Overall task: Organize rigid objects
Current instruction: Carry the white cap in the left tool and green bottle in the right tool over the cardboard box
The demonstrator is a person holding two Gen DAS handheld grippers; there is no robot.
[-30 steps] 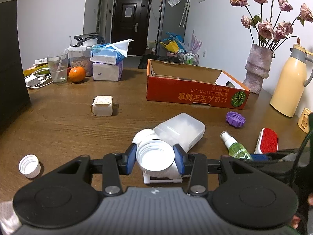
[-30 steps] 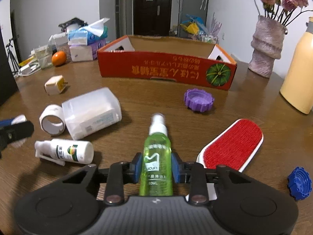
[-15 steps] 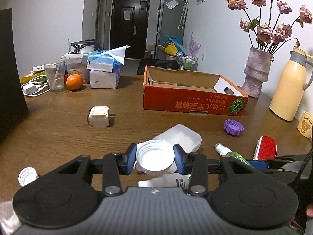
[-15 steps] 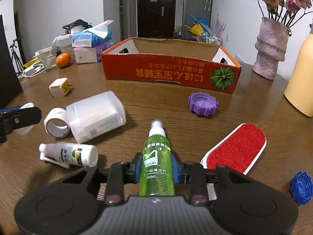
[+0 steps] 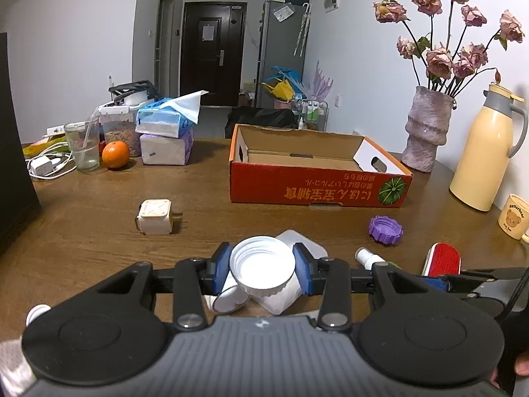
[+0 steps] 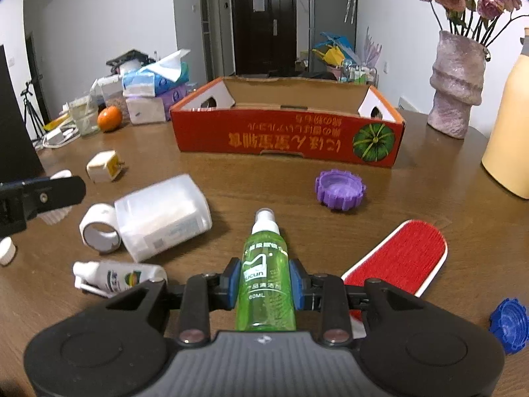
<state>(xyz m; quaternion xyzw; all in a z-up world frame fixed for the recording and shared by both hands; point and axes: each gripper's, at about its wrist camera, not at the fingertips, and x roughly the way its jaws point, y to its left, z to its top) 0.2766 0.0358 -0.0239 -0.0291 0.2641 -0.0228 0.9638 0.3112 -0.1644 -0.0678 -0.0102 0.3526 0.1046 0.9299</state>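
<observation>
My left gripper (image 5: 262, 269) is shut on a white ribbed lid (image 5: 263, 266), held above the table with its hollow side facing the camera. My right gripper (image 6: 265, 284) is shut on a green spray bottle (image 6: 266, 274), its white nozzle pointing away from me. The open red cardboard box (image 5: 319, 188) (image 6: 287, 139) sits further back on the table and looks empty. Loose on the wooden table lie a translucent white container (image 6: 163, 216), a tape roll (image 6: 99, 233), a white spray bottle (image 6: 120, 278), a purple lid (image 6: 340, 190), a red lint brush (image 6: 401, 254) and a blue lid (image 6: 510, 324).
A white plug cube (image 5: 155, 216) lies at the middle left, a small white cap (image 6: 6, 251) near the left edge. Tissue packs (image 5: 165, 132), a glass (image 5: 82, 145) and an orange (image 5: 115, 154) stand at the back left. A vase (image 5: 426, 129), cream thermos (image 5: 486, 152) and mug (image 5: 514, 216) line the right.
My left gripper has risen with the white lid, so the table items under it sit lower in view. The right gripper has lifted slightly with the green bottle.
</observation>
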